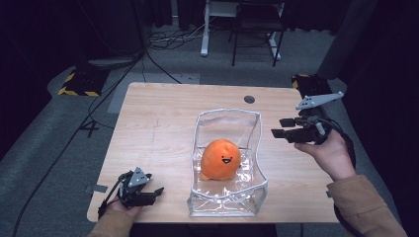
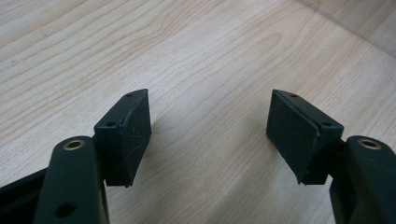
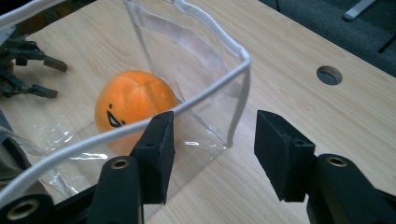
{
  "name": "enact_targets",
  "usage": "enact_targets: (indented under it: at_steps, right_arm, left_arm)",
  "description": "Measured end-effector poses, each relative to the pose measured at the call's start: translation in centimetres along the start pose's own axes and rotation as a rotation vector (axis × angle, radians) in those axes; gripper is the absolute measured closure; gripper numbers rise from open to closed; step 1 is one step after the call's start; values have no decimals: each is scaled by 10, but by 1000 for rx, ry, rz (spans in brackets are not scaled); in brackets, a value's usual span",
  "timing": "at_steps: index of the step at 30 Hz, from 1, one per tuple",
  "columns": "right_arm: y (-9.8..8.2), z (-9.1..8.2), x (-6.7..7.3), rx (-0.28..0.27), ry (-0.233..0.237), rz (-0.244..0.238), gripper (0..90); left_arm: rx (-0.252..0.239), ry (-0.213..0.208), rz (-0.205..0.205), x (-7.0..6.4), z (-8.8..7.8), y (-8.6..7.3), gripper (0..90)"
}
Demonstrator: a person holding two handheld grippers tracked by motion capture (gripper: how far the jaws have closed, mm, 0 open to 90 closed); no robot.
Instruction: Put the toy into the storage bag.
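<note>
An orange smiling plush toy (image 1: 221, 159) sits inside the clear plastic bag (image 1: 252, 129) mid-tabletop (image 1: 158, 113); with the right gripper (image 1: 276, 128) gaping empty beside its rim and the left gripper (image 1: 157, 192) empty, spread, well clear, a one-sided tug could tip the floppy bag.

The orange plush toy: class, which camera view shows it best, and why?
The high view: the orange plush toy sits unobstructed, face visible, inside the clear bag. The right gripper view catches it partly behind the bag's rim. The left gripper view faces bare tabletop.
</note>
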State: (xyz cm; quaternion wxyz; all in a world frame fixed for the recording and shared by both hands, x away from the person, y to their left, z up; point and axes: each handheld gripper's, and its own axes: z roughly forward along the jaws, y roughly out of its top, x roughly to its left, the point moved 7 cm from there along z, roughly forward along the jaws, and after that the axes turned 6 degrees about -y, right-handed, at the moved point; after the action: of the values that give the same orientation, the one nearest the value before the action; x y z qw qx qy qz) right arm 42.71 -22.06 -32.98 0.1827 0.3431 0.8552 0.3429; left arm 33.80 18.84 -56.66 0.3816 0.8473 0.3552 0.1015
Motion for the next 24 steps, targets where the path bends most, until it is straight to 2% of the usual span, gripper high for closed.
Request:
enact_targets:
  at_steps: [8,13,16,24]
  right_arm:
    - [-26,1,-19,-9,-18,52,465]
    - [-44,5,-28,-42,-22,46,455]
    - [-59,12,-32,-50,-18,66,451]
    - [-97,30,-40,-29,-24,124,450]
  left_arm:
    - [0,0,0,0,0,0,310]
    - [-1,-1,0,0,0,0,311]
    - [-1,-1,0,0,0,0,310]
    - [-1,-1,1,0,0,0,310]
